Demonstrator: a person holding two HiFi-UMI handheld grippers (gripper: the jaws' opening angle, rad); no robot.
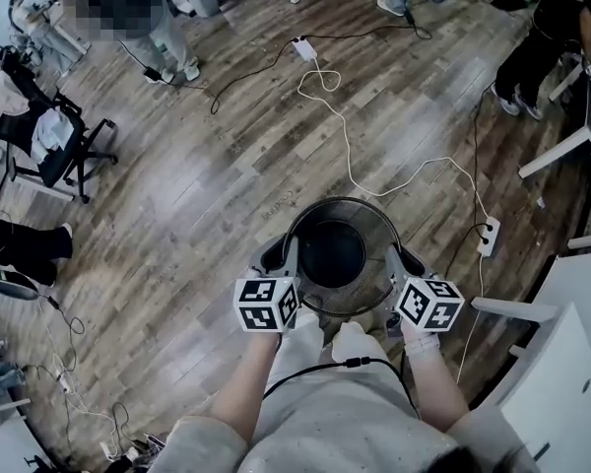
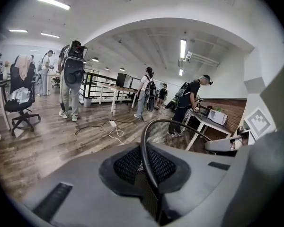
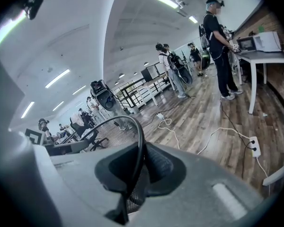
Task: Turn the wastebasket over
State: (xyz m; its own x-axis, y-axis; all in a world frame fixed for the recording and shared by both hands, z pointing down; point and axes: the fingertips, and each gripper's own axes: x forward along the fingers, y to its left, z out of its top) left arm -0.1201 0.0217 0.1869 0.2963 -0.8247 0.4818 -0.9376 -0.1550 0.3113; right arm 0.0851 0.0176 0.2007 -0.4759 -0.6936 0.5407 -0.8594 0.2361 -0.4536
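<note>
Left gripper (image 2: 149, 174) and right gripper (image 3: 131, 174), each clamped on the rim of the wastebasket (image 1: 341, 201). In both gripper views the jaws stand nearly together, with the black rim wire and a strip of mesh wall pinched between them. The left gripper holds the left side of the rim and the right gripper the right side, directly opposite. The basket hangs between them, close in front of the person, mouth up and seemingly clear of the floor (image 1: 207, 195).

Step in hand, as judged: carrying the upright basket before the turn. The next move calls for both wrists to roll together about the line joining the two grips, without either clamp slackening.

The basket's interior shows only its dark base; nothing is visible inside. A white cable (image 1: 350, 156) lies on the floor beyond.
</note>
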